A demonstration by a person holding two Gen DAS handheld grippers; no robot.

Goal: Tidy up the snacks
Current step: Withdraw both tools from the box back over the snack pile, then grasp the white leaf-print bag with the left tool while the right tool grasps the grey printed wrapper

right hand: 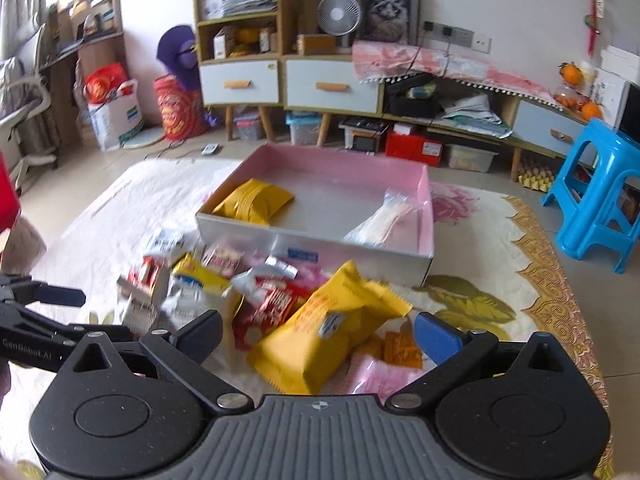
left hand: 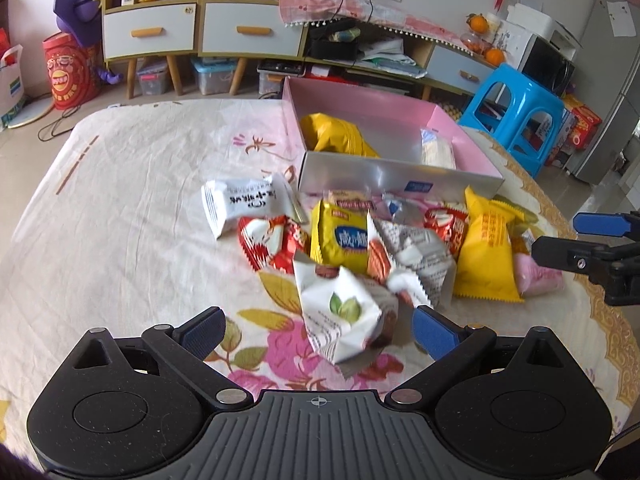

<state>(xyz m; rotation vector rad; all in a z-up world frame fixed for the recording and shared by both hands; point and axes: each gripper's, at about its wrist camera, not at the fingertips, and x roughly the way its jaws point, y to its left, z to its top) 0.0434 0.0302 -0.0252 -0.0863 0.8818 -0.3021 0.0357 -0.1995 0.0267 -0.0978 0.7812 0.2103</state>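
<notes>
- The left gripper (left hand: 316, 332) hangs low over the flowered cloth (left hand: 120, 216), its two blue-padded fingers spread wide apart and holding nothing.
- Between those fingers lies a white packet printed with green leaves (left hand: 340, 316), crumpled, at the near edge of the snack pile; I cannot tell whether either pad touches it.
- The right gripper (right hand: 320, 340) stands likewise agape, empty, its fingers to either side of a big yellow packet (right hand: 332, 328) that lies tilted on the heap.
- A pink packet (right hand: 376, 376) lies just beside that yellow one, close under the right gripper.
- The rest of the loose snacks sit bunched on the cloth directly in front of the box: a yellow packet with a blue label (left hand: 342, 236), red-and-white wrappers (left hand: 272, 244), and a white packet with black lettering (left hand: 244, 204) off to the left.
- The pink box (right hand: 424, 216), silver on its near wall, stands open behind the pile.
- Inside it a yellow packet (right hand: 256, 200) leans in the left corner, and a clear pale packet (right hand: 384, 220) rests against the right wall.
- A blue plastic stool (right hand: 600, 192) stands on the floor to the right.
</notes>
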